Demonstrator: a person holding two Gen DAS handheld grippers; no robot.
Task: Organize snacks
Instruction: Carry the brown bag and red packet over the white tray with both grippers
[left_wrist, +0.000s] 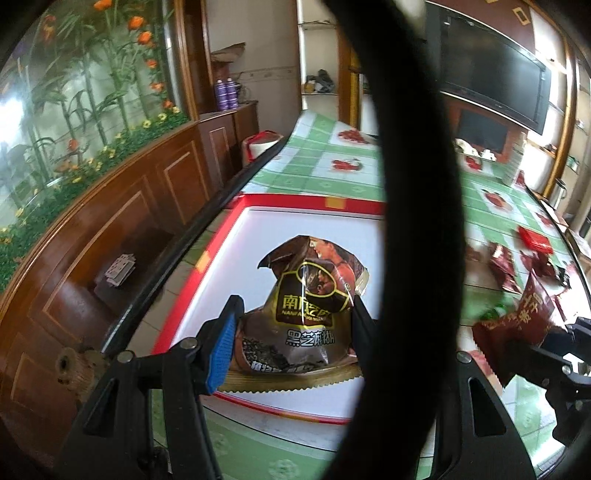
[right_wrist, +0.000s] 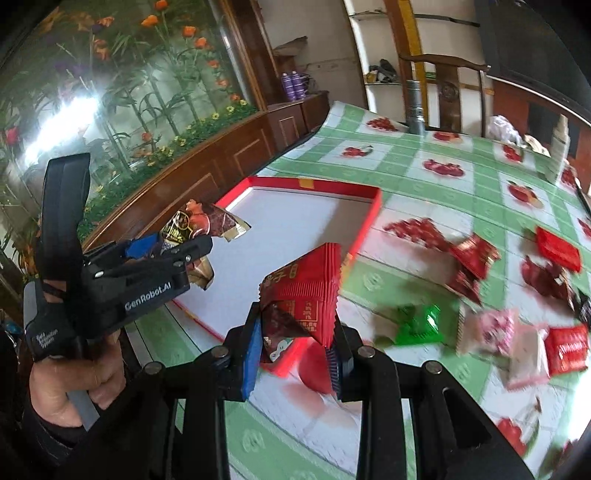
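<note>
Crinkled glossy brown packet (left_wrist: 306, 306) fills left claw (left_wrist: 291, 332); right claw (right_wrist: 295, 350) pinches red serrated-edge sachet (right_wrist: 310, 291).

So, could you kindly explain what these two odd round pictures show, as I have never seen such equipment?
There is no robot here: a person holds a two-finger tool in each hand, each with a wide-angle camera looking along its fingers. The left view shows the left tool clamped on a brown snack packet above a red-rimmed box. The right view shows the right tool gripping a red packet, with the person's left hand at the side. More loose snack packets lie on the green checked tablecloth.
</note>
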